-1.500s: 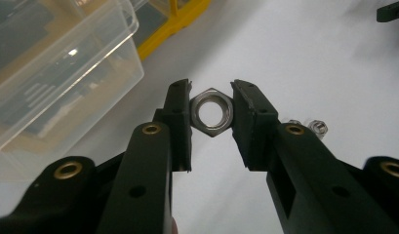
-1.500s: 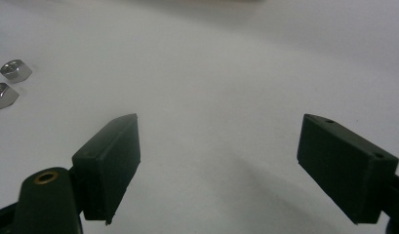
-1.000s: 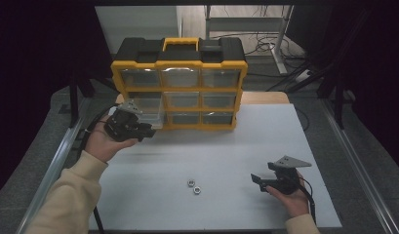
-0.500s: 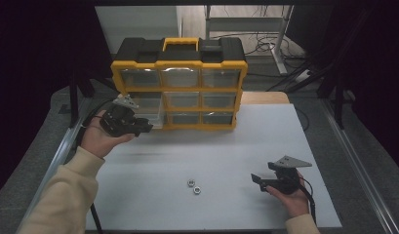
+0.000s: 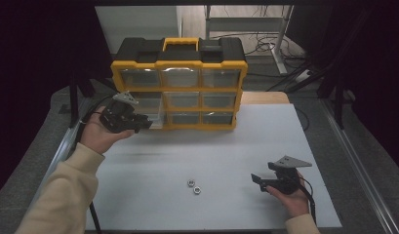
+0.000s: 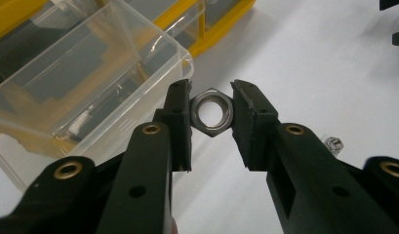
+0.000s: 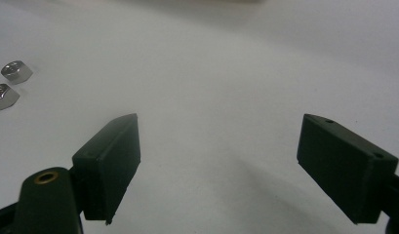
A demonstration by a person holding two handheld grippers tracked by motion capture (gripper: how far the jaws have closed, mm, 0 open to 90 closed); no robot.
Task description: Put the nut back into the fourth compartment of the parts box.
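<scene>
A person sits at a white table (image 5: 226,146), holding a gripper in each hand. At the far edge stands a yellow and black organiser (image 5: 180,83) with three rows of clear drawers; the lower left drawer (image 6: 85,83) is pulled out toward the person. The left gripper (image 5: 138,123) is raised just in front of that open drawer, held in the left hand (image 5: 97,136). In the left gripper view its jaws pinch a steel hex nut (image 6: 212,111) by two opposite flats, with the nut's hole facing the camera and the clear drawer lying close behind and to the left. Two more nuts (image 5: 194,186) lie side by side on the table near the front middle, well apart from the organiser. The right gripper (image 5: 258,180) rests low over the table at the front right, in the right hand (image 5: 292,197), pointing left toward those nuts. Its jaws stand wide apart with nothing between them, and bare table lies ahead. Dark cables (image 5: 265,36) lie on the floor behind the table.
</scene>
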